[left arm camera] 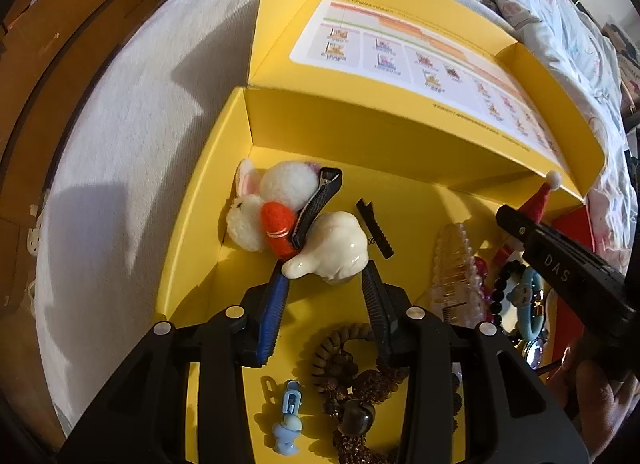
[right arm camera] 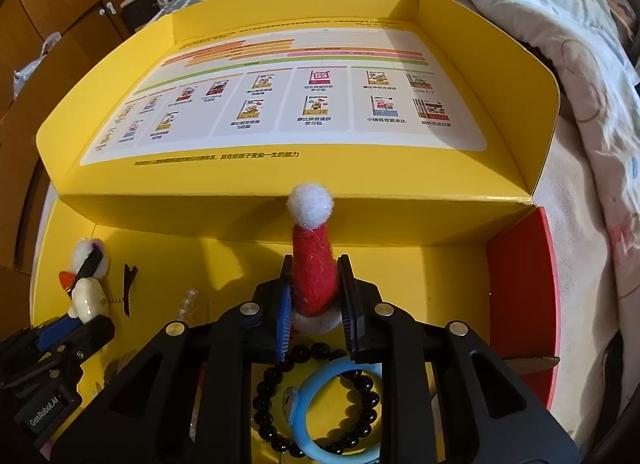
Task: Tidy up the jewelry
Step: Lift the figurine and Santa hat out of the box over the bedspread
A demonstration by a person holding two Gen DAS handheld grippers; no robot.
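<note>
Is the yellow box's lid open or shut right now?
Open. The lid is folded back flat behind the yellow box, its printed inner side facing up, with the accessories inside exposed.

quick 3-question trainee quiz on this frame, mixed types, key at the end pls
1. True or false: the right gripper is shut on the red Santa hat.
2. Which thing sits between the fingers of the left gripper? A) the cream ceramic piece B) the blue ring C) the black bead bracelet
3. Fill in: all the accessories lie in a ___ box with its lid open.

Key: 1 true; 2 A; 3 yellow.
</note>
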